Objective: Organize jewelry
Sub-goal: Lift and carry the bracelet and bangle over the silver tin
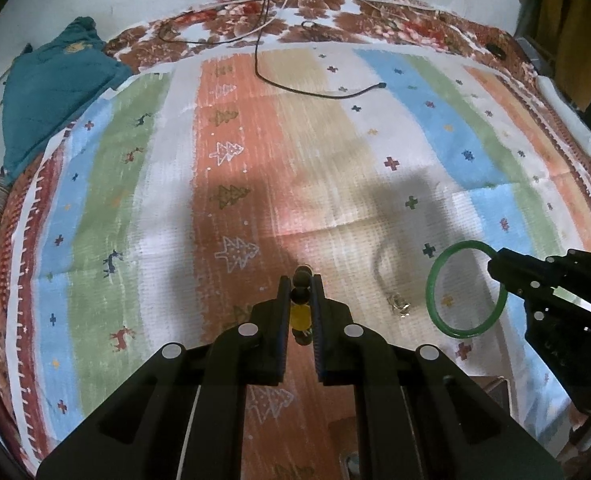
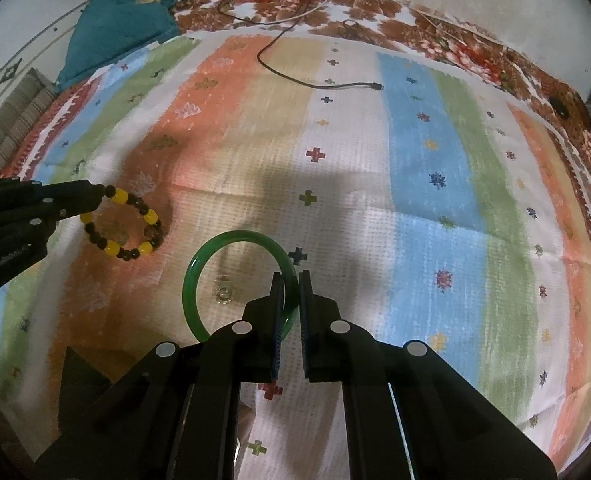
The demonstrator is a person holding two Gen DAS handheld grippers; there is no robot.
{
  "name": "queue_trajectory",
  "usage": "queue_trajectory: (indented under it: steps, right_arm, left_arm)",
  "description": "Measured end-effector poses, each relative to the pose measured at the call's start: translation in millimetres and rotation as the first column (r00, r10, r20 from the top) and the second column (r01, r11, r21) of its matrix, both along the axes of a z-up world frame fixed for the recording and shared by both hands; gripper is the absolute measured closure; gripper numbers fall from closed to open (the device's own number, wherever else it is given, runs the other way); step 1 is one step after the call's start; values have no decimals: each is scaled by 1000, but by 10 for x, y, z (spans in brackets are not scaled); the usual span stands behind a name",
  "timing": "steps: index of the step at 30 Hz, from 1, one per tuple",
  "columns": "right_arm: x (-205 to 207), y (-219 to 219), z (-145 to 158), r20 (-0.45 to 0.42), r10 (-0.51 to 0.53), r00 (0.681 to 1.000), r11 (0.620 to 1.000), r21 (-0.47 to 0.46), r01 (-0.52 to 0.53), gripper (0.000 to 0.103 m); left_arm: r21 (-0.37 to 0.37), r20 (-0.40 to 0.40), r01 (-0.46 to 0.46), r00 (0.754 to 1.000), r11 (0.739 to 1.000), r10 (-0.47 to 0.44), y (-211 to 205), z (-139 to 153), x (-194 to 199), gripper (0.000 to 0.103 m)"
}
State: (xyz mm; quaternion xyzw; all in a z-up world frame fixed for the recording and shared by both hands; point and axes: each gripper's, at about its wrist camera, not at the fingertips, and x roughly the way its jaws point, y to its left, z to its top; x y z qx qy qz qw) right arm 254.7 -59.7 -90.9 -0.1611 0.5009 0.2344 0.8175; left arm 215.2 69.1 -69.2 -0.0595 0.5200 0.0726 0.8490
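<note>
While viewed from the left wrist: left gripper (image 1: pixel 301 280), clamped on a beaded bracelet (image 1: pixel 300 308) of dark and yellow beads, seen edge-on between the pads, presumably pinched at one bead so the loop hangs free. Right gripper (image 1: pixel 495 260) at far right, closed on a green bangle (image 1: pixel 439 276) by its rim, clear of the striped cloth (image 1: pixel 155 200). Small silvery piece (image 1: pixel 399 304), possibly a ring or clasp, lies on the cloth between them.

From the right wrist: bangle rim caught between the closed pads; bracelet hangs as an open loop at left; black cable (image 2: pixel 291 76) lies well apart, beyond.
</note>
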Motion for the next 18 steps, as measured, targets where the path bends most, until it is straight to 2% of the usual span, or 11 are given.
queue_trajectory:
  steps: [18]
  right_arm:
    - [-256, -70, 254, 55, 29, 998, 999, 27, -30, 94]
  left_arm:
    - [-19, 85, 37, 996, 999, -35, -179, 336, -315, 94]
